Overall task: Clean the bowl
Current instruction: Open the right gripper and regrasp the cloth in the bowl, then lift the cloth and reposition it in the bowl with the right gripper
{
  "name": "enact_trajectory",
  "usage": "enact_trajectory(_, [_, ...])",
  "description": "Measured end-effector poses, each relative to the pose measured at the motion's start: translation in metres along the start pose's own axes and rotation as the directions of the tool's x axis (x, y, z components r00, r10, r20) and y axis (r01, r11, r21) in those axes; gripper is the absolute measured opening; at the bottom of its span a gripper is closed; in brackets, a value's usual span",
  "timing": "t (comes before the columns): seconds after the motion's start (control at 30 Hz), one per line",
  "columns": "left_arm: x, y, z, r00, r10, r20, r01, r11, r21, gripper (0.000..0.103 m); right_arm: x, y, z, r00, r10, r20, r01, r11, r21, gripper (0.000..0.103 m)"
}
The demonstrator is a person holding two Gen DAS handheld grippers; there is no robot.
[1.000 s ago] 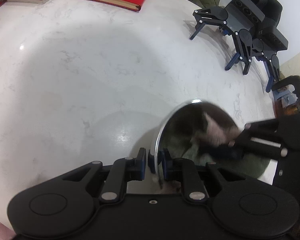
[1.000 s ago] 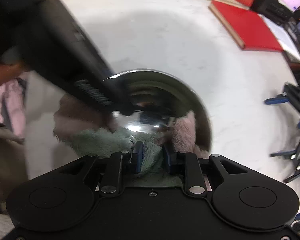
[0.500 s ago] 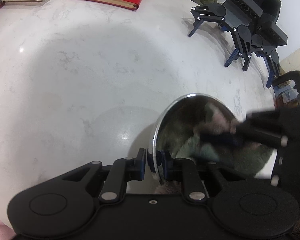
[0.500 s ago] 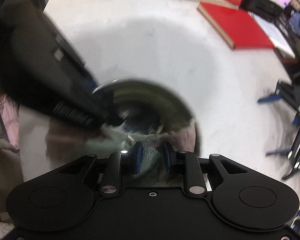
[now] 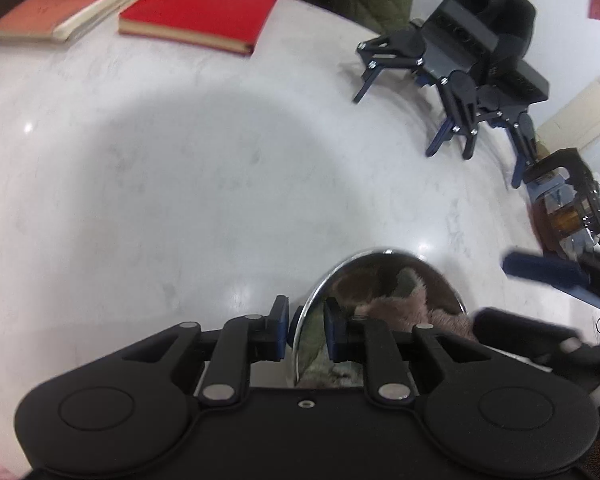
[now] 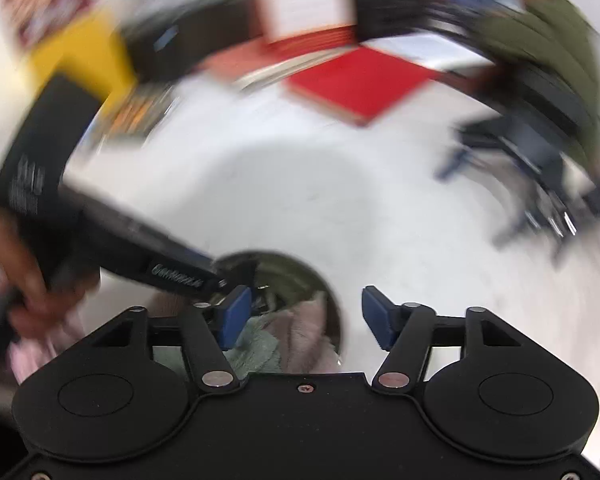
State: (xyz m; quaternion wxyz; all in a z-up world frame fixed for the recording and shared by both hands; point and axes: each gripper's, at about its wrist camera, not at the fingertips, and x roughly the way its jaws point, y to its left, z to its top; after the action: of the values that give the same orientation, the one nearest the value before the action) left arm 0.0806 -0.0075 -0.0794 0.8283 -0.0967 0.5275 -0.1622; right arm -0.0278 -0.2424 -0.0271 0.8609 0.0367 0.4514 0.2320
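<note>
A shiny steel bowl stands on the white marble table. My left gripper is shut on its near rim, one pad inside and one outside. A fluffy pink and green cloth lies loose in the bowl. My right gripper hovers above the bowl, and its jaws are opening wide. Its pads press on nothing, and the cloth lies below them. In the left wrist view its blue-tipped fingers stick in from the right, spread apart. The right wrist view is badly blurred.
A red book and a stack of paler books lie at the table's far edge. Spare black grippers stand at the far right. A hand holds the left gripper's body.
The right gripper, earlier shut on the cloth and rubbing inside the bowl, has let go, spread its jaws and drawn back. The cloth stays in the bowl. The left grip on the rim holds.
</note>
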Motion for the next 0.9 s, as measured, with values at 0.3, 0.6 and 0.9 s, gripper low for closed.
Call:
enact_trajectory(0.3, [0.014, -0.019, 0.014, 0.999, -0.032, 0.022, 0.028, 0.989, 0.145, 0.018, 0.068, -0.057, -0.026, 0.982, 0.179, -0.063, -0.11, 0.81, 0.576, 0.055])
enact_trajectory(0.6, [0.008, -0.012, 0.003, 0.999, 0.031, 0.008, -0.031, 0.997, 0.066, 0.007, 0.072, -0.053, -0.039, 0.977, 0.181, -0.113, -0.099, 0.852, 0.514, 0.03])
enact_trajectory(0.9, [-0.009, -0.006, -0.02, 0.997, 0.035, -0.071, -0.036, 0.999, -0.01, 0.017, 0.097, -0.049, 0.024, 0.976, 0.112, -0.187, -0.084, 0.985, 0.147, 0.018])
